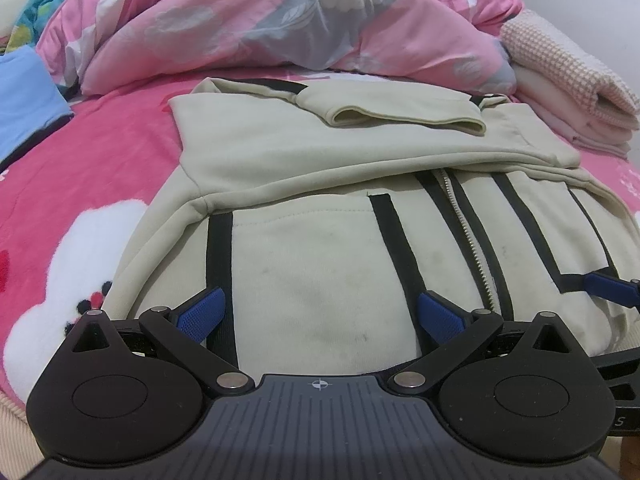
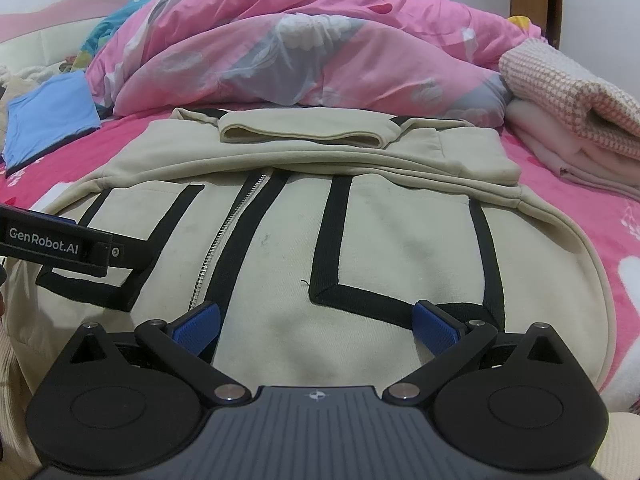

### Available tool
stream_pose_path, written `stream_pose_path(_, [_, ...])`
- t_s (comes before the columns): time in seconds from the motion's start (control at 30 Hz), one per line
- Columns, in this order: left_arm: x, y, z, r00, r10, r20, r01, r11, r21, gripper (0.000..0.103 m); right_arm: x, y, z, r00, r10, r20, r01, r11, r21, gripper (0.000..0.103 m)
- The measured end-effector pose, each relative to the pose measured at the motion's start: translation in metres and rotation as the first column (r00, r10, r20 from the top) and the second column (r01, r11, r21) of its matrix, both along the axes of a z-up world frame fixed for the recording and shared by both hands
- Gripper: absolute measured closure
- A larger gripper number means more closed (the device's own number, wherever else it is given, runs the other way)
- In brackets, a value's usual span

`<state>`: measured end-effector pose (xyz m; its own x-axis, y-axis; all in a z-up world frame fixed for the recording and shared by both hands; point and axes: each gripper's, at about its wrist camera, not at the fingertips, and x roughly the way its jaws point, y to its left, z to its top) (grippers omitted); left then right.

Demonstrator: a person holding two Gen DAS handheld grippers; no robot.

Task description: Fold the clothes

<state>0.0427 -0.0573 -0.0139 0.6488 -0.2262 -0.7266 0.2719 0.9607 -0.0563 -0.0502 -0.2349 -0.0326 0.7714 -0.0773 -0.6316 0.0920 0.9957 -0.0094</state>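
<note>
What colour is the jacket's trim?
Black trim on a cream jacket; clearest in the right wrist view.

We see our left gripper [image 1: 320, 314] as a dark grey ribbed body with a small crosshair mark at its centre, flanked by two round black housings. Black link arms with silver pivot pins carry blue textured fingers [image 1: 204, 312]. Our right gripper [image 2: 316, 322] has the same build and the same blue fingers [image 2: 434, 326]. In its view, a black bar printed "GenRobot.AI" in white shows one small screw.
</note>
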Motion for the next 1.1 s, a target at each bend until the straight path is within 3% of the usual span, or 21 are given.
stream_pose_path(1.1, [-0.0006, 0.0007, -0.0004, 1.0, 0.004, 0.002, -0.004, 1.0, 0.003, 0.0, -0.0007, 0.0026, -0.0018, 1.0, -0.006, 0.009, 0.006, 1.0, -0.004, 0.0])
